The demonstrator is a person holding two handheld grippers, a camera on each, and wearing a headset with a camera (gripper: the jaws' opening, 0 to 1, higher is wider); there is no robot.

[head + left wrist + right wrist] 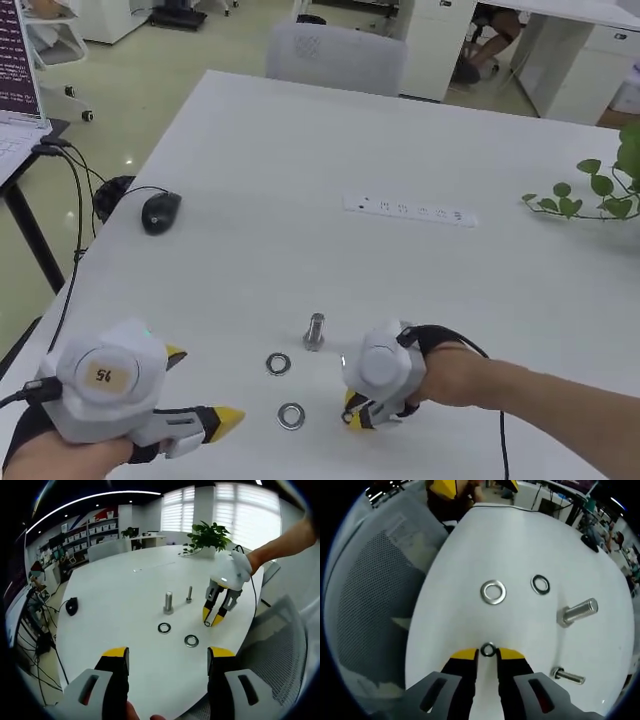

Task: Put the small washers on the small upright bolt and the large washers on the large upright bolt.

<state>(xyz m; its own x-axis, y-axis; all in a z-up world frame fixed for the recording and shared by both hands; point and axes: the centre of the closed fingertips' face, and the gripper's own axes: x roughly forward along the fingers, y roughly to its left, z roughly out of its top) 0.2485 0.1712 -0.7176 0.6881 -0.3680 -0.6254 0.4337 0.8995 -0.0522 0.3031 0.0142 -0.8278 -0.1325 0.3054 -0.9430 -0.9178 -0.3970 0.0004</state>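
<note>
Down near the front edge of the white table (300, 150), the right gripper (488, 654) has its jaws pinched almost together on a small washer (488, 650), low at the tabletop. Two large washers (278, 364) (291, 415) lie flat beside the large bolt (314, 332) (the small bolt (189, 594) stands upright just past it). The left gripper (168, 660) hovers with jaws spread wide, holding nothing.
</note>
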